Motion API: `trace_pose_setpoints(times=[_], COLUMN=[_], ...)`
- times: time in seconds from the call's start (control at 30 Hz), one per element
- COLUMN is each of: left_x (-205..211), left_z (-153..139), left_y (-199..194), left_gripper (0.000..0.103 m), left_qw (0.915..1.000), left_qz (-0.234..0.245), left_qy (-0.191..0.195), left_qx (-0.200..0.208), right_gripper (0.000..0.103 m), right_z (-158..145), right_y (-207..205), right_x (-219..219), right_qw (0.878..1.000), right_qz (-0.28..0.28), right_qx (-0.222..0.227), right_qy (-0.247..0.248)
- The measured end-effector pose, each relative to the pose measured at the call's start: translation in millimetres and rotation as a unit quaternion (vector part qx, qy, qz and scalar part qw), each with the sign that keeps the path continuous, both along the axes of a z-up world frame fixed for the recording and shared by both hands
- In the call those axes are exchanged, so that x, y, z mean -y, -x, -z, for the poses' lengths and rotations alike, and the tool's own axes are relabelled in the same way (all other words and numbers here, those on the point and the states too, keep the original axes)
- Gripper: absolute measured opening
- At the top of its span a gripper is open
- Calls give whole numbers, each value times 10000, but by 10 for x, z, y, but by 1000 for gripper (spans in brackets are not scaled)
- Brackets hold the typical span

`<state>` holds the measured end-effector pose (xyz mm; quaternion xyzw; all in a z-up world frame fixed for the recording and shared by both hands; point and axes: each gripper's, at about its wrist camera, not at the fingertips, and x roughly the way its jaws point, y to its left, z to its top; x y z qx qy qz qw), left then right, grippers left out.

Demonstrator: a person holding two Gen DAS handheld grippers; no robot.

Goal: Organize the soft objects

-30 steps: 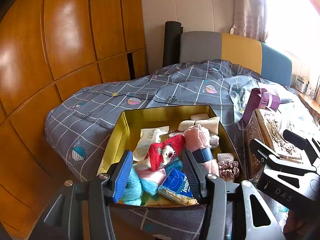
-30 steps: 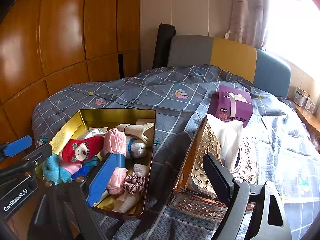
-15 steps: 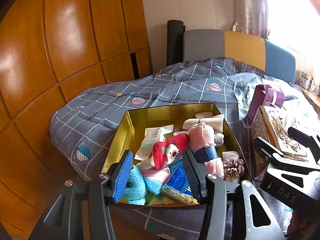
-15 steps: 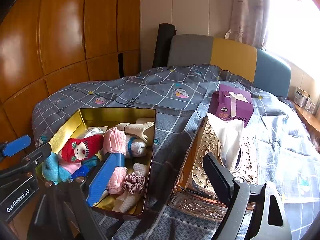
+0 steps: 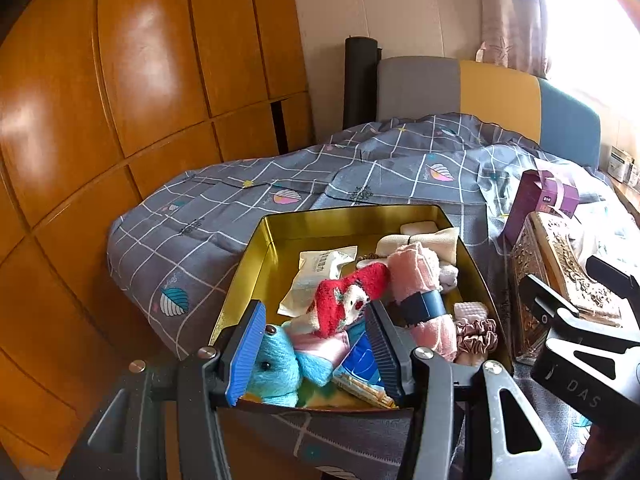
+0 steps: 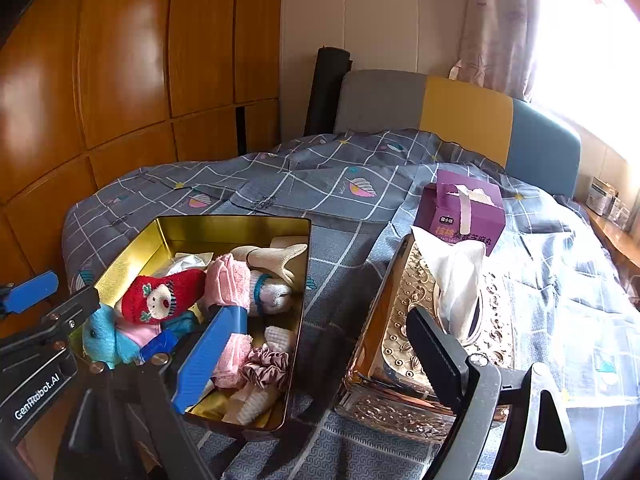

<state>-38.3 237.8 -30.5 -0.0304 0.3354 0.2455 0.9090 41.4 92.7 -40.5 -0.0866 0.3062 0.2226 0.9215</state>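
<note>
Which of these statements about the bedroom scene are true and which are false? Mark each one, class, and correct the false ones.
1. The gold tin sits on the bed. True.
2. A white tissue sticks out of the ornate tissue box. True.
3. The purple carton lies inside the tin. False: it stands on the bedcover behind the tissue box.
4. The right gripper clamps the red sock. False: it is open and empty.
5. A pink scrunchie lies in the tin. True.

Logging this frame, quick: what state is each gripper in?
Left gripper: open, holding nothing, above the tin.
Right gripper: open wide, holding nothing.
</note>
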Motion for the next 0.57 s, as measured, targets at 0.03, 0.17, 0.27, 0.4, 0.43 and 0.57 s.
trace_pose_setpoints(times=[0.03, 0.17, 0.27, 0.4, 0.43, 0.57], left_x=[-1, -6, -3, 10, 19, 37], left_z=[0, 3, -2, -22, -35, -54], left_y=[1, 1, 3, 34, 41, 29], left_gripper=[52, 52, 52, 52, 52, 52], left_qw=[10000, 9999, 9997, 9992, 9990, 9987], left_qz=[3, 49, 100, 182, 216, 293], left_qy=[14, 102, 175, 225, 210, 188], left_qx=[9, 30, 100, 284, 336, 365], right_gripper=[89, 89, 89, 90, 90, 90], right_z=[1, -6, -5, -7, -10, -68], right_y=[2, 11, 12, 18, 21, 36], right_x=[-1, -8, -13, -21, -21, 21], right_qw=[10000, 10000, 10000, 10000, 10000, 9998], right_qz=[-2, -9, -15, -20, -20, -6], right_qx=[0, 21, 35, 59, 67, 176], right_qy=[1, 14, 33, 49, 46, -25])
